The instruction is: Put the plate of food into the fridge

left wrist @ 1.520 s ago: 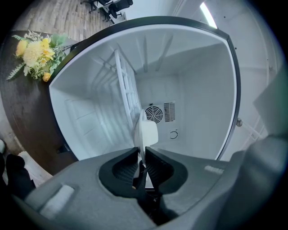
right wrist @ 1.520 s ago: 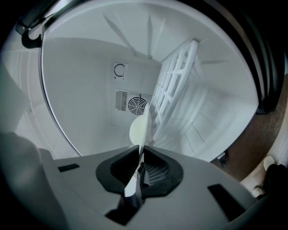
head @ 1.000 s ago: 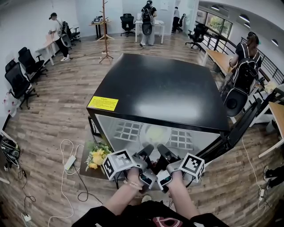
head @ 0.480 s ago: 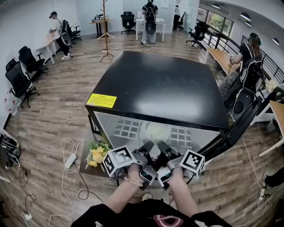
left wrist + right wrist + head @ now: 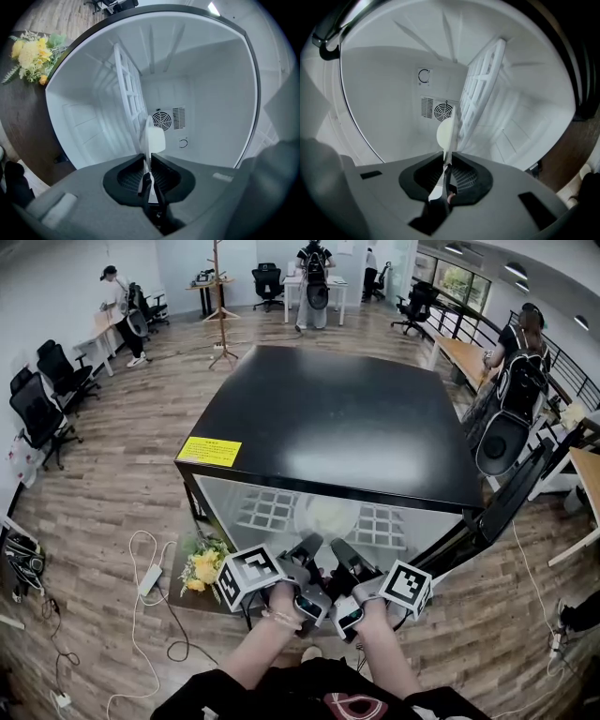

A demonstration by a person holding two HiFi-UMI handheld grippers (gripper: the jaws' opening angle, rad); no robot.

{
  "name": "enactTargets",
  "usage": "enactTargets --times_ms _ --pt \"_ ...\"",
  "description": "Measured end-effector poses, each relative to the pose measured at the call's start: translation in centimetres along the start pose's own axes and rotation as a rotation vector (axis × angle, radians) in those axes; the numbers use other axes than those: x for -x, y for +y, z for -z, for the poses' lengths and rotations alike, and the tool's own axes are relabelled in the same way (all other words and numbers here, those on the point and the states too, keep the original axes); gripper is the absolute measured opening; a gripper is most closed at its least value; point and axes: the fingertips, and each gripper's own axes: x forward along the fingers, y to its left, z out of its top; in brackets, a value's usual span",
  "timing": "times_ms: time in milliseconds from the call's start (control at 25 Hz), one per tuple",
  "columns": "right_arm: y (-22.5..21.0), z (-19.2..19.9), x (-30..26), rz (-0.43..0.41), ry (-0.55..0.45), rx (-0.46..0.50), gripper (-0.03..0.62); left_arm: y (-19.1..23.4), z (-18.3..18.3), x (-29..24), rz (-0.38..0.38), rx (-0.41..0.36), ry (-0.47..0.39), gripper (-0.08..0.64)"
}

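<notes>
A white plate with pale food on it lies level inside the open fridge, over its white wire shelf. My left gripper is shut on the plate's near rim from the left. My right gripper is shut on the same rim from the right. In the left gripper view the plate shows edge-on, pinched between the pads of the left gripper. In the right gripper view the plate stands out in the same way from the right gripper. Both views look into the white fridge interior.
The fridge has a black top with a yellow label and a fan grille on its back wall. Its door hangs open at the right. Yellow flowers lie on the floor at the left, beside cables. People and office chairs stand further off.
Both grippers have moved a little forward with the plate, toward the fridge's inside. The grip on the rim is the same.
</notes>
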Motion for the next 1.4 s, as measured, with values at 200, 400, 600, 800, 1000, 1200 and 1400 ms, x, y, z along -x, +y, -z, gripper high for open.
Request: enactTargets --times_ms 200,400,600,800,1000,1200,1400 --pt "0.0 -0.1 0.2 -0.013 -0.009 -0.015 0.060 -0.2 0.1 -0.2 0.000 0.006 0.009 0.051" --pt "-0.2 0.2 0.3 -0.024 -0.016 -0.025 0.060 -0.2 0.0 0.0 -0.003 -0.016 0.006 0.055" --pt "-0.3 0.1 0.7 -0.035 -0.024 -0.044 0.063 -1.4 -0.3 0.1 0.054 -0.051 -0.008 0.145" --pt "-0.7 0.3 1.1 -0.028 -0.038 -0.037 0.063 -0.7 -0.1 0.5 0.054 -0.042 0.003 0.175" --pt "-0.5 0.2 2.0 -0.006 -0.074 0.057 0.078 -0.2 0.1 1.7 0.025 -0.108 -0.015 0.178" --pt "-0.5 1.3 2.8 -0.005 -0.083 0.038 0.092 0.6 0.5 3.2 0.018 -0.128 0.002 0.178" --pt "-0.3 2.9 3.8 0.004 -0.090 0.080 0.097 1.3 1.5 5.5 0.005 -0.202 0.023 0.175"
